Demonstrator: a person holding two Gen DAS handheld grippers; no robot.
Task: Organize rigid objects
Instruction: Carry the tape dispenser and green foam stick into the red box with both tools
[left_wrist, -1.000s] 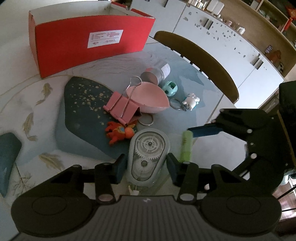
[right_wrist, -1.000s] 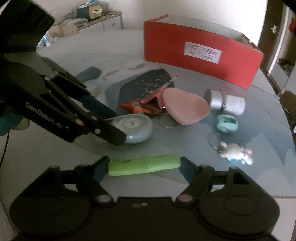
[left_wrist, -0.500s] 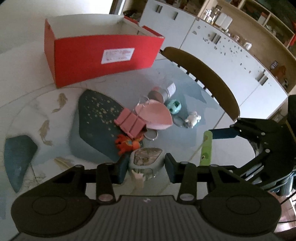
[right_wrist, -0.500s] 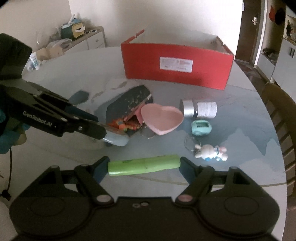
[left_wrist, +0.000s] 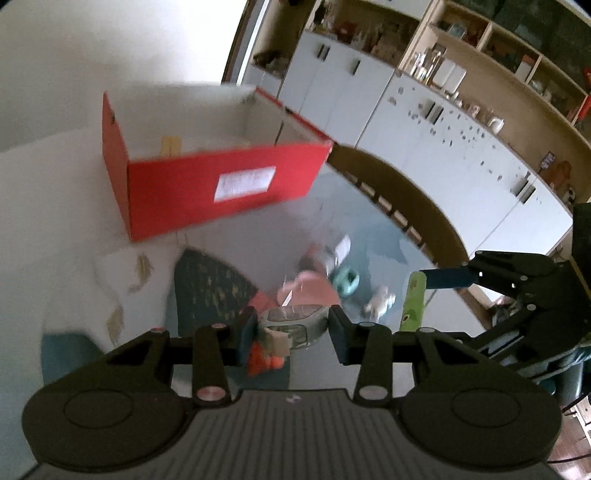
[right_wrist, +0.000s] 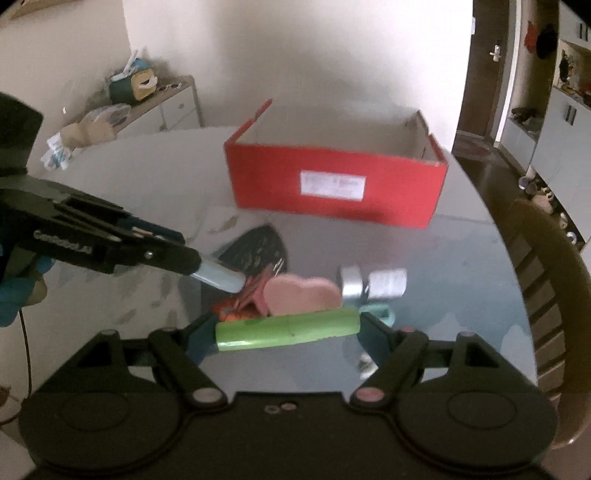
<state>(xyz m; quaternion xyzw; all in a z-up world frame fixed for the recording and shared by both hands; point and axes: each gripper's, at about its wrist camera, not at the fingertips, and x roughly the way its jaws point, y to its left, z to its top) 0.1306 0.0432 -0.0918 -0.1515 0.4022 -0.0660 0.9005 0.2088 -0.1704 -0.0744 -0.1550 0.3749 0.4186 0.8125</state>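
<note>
The left gripper (left_wrist: 291, 328), whose jaws have just been closing, clamps the grey-blue tape dispenser (left_wrist: 293, 323); the right gripper (right_wrist: 288, 330) clamps the green tube (right_wrist: 286, 328). Both now hang higher above the table's clutter than before, the red box (right_wrist: 336, 184) ahead.

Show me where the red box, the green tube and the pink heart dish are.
red box (right_wrist: 391, 192), right wrist view, on its front wall beside the white label.
green tube (right_wrist: 288, 330), right wrist view, mid-length between the jaws.
pink heart dish (right_wrist: 301, 297), right wrist view, on its near side wall.
</note>
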